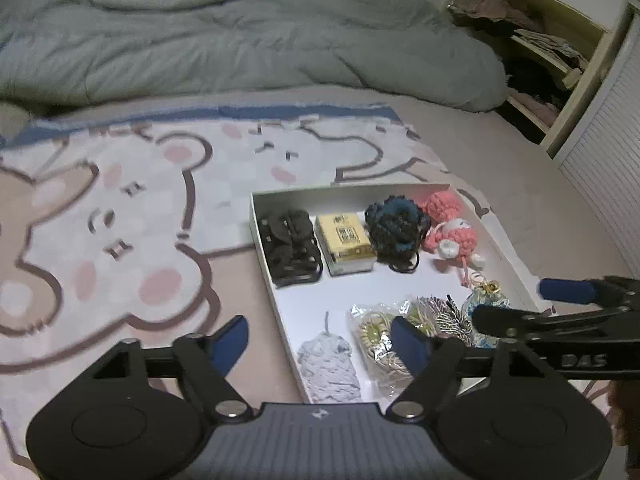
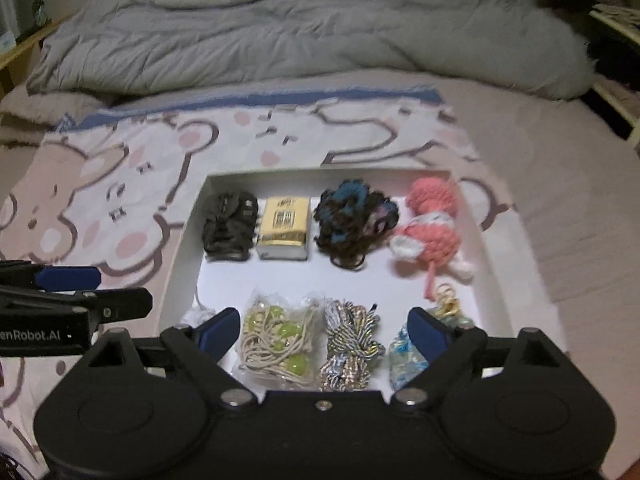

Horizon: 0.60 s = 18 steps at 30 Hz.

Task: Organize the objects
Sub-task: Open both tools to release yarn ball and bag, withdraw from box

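A white shallow box (image 2: 188, 240) lies on the bed and holds small items in two rows. The far row has a black bundle (image 2: 230, 226), a yellow packet (image 2: 285, 227), a dark blue-black scrunchie (image 2: 354, 216) and a pink crochet toy (image 2: 430, 224). The near row has a grey knit piece (image 1: 330, 362), a bag of green beads (image 2: 276, 340), a striped cord bundle (image 2: 348, 344) and a blue pouch with gold charm (image 2: 404, 356). My left gripper (image 1: 322, 346) is open and empty over the box's near left edge. My right gripper (image 2: 322, 330) is open and empty above the near row.
The box (image 1: 260, 236) rests on a pink bear-print blanket (image 1: 120, 208). A rumpled grey duvet (image 1: 240, 48) lies across the far side of the bed. A wooden shelf with clothes (image 1: 540, 52) stands at the right. Each gripper shows at the edge of the other's view.
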Motion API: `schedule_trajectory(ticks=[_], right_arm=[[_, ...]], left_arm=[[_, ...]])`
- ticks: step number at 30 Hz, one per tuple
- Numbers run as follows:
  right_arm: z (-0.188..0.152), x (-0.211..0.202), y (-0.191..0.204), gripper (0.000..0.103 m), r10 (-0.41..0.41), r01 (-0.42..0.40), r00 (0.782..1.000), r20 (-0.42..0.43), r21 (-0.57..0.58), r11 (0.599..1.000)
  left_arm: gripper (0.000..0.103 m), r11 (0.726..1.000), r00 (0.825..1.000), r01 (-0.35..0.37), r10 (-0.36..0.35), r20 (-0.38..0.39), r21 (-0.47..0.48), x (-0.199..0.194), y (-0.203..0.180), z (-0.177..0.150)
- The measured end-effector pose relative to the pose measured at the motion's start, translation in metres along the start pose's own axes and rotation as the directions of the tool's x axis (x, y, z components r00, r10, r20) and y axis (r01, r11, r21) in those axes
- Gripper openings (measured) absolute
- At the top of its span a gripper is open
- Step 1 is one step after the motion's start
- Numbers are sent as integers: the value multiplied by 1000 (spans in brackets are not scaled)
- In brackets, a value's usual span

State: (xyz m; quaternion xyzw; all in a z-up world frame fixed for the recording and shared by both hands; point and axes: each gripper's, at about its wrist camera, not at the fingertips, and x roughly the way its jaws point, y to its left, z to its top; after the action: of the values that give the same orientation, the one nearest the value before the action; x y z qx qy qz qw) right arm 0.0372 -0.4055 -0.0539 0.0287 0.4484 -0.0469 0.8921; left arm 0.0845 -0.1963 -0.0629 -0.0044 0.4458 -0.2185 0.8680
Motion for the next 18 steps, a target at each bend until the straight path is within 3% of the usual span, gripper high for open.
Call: schedule_trajectory(ticks=[4,8,13,18], right_arm=[[-3,-29,4,99,3,-3,998,59,8,1000],[-10,-53,14,100,-26,27,995,96,0,1000],[-21,-76,27,101,-92,91,989,116,17,996],[-36,-93,34,101,-128,122,983,133,47,991]], left_arm=[[83,995,997,-79,77,29,64,-20,-8,3],[92,991,993,-89,81,86,98,-44,-7,2],[102,991,991,-104,96,96,86,-66,-3,-5],[102,984,988,-120,105,113,131,-83,-3,-19]])
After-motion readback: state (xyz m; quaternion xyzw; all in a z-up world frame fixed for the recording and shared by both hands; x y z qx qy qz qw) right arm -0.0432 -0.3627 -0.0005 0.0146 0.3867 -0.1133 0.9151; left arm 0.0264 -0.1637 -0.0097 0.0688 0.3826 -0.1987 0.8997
